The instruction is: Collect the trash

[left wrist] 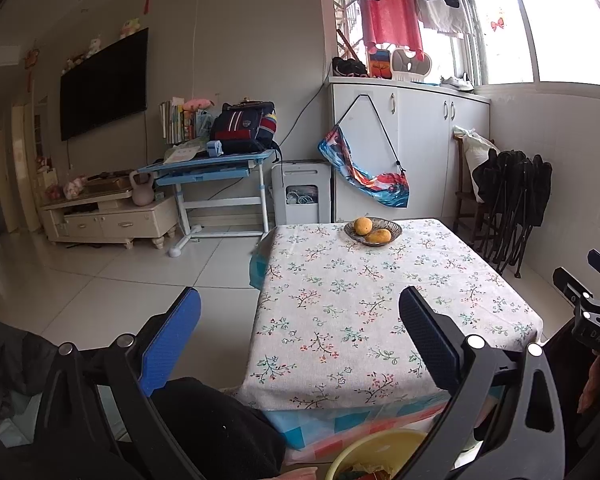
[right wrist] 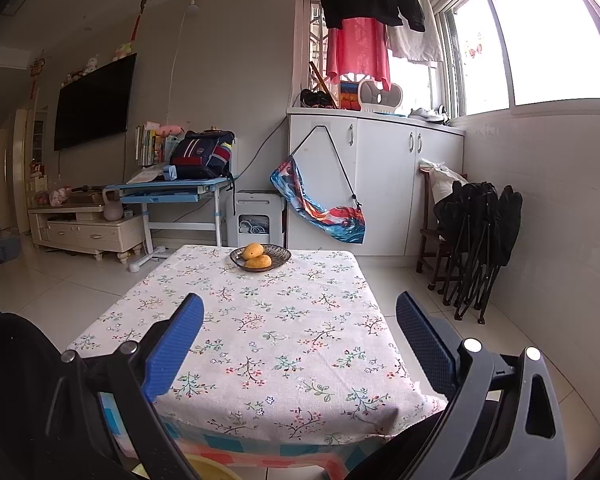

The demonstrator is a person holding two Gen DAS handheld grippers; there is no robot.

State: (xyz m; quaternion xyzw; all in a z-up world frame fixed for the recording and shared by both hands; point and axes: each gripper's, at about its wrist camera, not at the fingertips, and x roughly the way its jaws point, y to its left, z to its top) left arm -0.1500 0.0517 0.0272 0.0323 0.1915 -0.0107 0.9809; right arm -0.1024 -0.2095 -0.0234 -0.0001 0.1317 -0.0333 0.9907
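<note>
A yellow basin (left wrist: 374,454) with scraps of trash inside sits low in front of the table, at the bottom of the left wrist view; its rim also shows in the right wrist view (right wrist: 210,469). My left gripper (left wrist: 300,320) is open and empty, held above the basin at the table's near edge. My right gripper (right wrist: 300,320) is open and empty, facing the table from its near edge. The right gripper's body shows at the right edge of the left wrist view (left wrist: 592,312).
A low table with a floral cloth (left wrist: 380,304) carries a dish with two mangoes (left wrist: 373,231) at its far end. Folded black chairs (right wrist: 480,236) lean on the right wall. White cabinets (right wrist: 380,184), a blue desk (left wrist: 208,168) and a TV stand (left wrist: 108,216) stand behind.
</note>
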